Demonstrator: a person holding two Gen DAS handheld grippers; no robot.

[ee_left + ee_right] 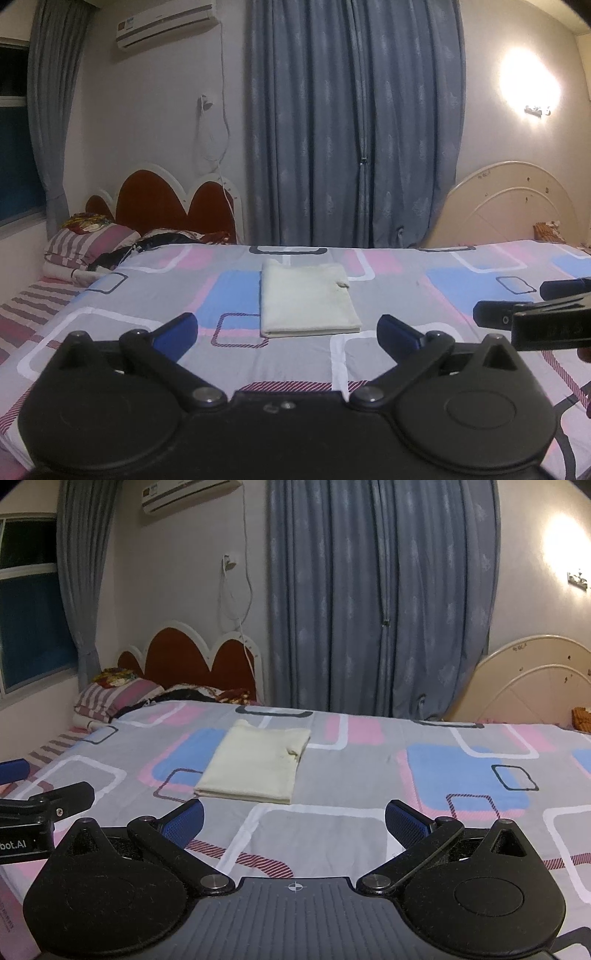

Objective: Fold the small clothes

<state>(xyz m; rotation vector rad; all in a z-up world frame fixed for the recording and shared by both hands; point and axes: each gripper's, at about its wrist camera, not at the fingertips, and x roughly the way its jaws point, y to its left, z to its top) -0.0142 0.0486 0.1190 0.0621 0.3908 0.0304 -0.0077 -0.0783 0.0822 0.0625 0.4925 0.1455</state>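
Note:
A pale cream garment [306,301] lies folded into a neat rectangle on the patterned bed sheet [424,295]; it also shows in the right wrist view [256,762]. My left gripper [288,332] is open and empty, held just short of the garment's near edge. My right gripper [294,821] is open and empty, to the right of the garment and nearer to me. The right gripper's side shows at the right edge of the left wrist view [535,314], and the left gripper's side shows at the left edge of the right wrist view [37,812].
Striped pillows and dark bundled clothes [110,247] lie at the far left by a red headboard [166,203]. A cream headboard [509,206] stands at the far right. Blue curtains [351,129] hang behind the bed. A cable [221,110] hangs on the wall.

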